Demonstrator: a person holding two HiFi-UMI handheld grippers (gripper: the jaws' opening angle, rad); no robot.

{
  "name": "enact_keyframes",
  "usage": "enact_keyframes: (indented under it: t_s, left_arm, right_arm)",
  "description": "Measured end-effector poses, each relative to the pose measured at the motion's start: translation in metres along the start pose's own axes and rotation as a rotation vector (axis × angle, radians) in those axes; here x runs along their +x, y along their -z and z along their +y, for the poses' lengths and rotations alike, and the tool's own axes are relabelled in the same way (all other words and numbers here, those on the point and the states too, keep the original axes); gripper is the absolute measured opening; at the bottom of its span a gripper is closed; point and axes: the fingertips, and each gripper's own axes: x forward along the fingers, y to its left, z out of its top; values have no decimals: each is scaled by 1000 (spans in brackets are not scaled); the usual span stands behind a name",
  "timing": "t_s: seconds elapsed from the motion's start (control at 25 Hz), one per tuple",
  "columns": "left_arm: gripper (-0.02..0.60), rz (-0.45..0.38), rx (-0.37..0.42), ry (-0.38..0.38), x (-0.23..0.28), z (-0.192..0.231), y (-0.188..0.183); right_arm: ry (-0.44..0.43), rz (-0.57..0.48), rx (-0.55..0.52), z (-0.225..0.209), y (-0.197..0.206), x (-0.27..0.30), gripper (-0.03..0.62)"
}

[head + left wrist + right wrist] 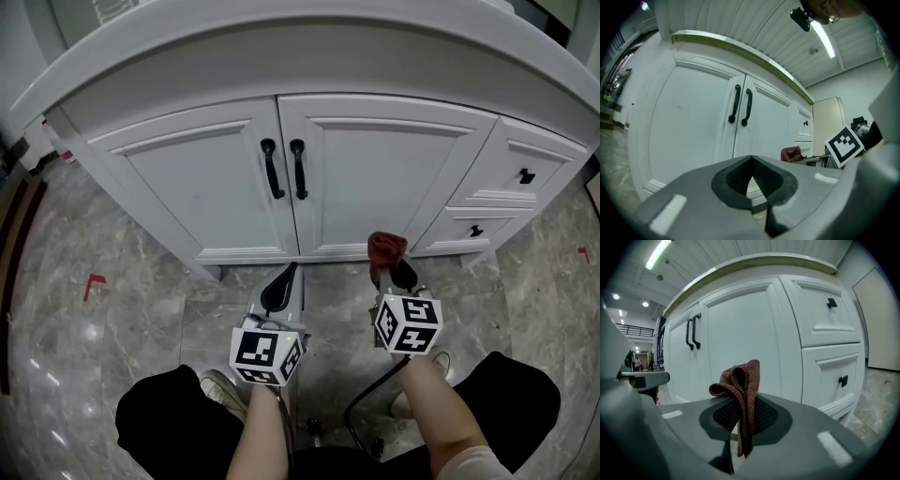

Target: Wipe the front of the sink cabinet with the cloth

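The white sink cabinet (309, 169) fills the top of the head view, with two doors and black handles (284, 169). My right gripper (394, 267) is shut on a reddish-brown cloth (385, 249), which sticks up folded from between the jaws (740, 394). It hangs low near the cabinet's base, below the right door. My left gripper (279, 286) is shut with nothing in it, a little short of the left door's bottom. The cabinet doors (693, 136) and the cloth (791, 153) show in the left gripper view.
Two drawers with black knobs (526, 175) sit at the cabinet's right. The floor is grey marble tile (112, 319) with red tape marks (92, 284). The person's knees and shoes (220, 384) are at the bottom of the head view. A black cable (361, 403) trails between the legs.
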Motion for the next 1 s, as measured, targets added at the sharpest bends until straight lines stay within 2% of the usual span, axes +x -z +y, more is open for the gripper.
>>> enact_keyframes:
  t_s: [0.2, 0.4, 0.72, 1.0]
  left_arm:
    - [0, -86, 34, 8, -49, -7, -45]
    - [0, -123, 61, 2, -102, -9, -73]
    - [0, -114, 84, 20, -175, -26, -79]
    - [0, -114, 104, 61, -209, -41, -81]
  right_arm:
    - [-32, -105, -40, 45, -35, -48, 78]
    - [-52, -141, -63, 77, -42, -98, 80]
    - [-70, -178, -133, 119, -46, -170, 80]
    - [-82, -173, -134, 148, -40, -197, 80]
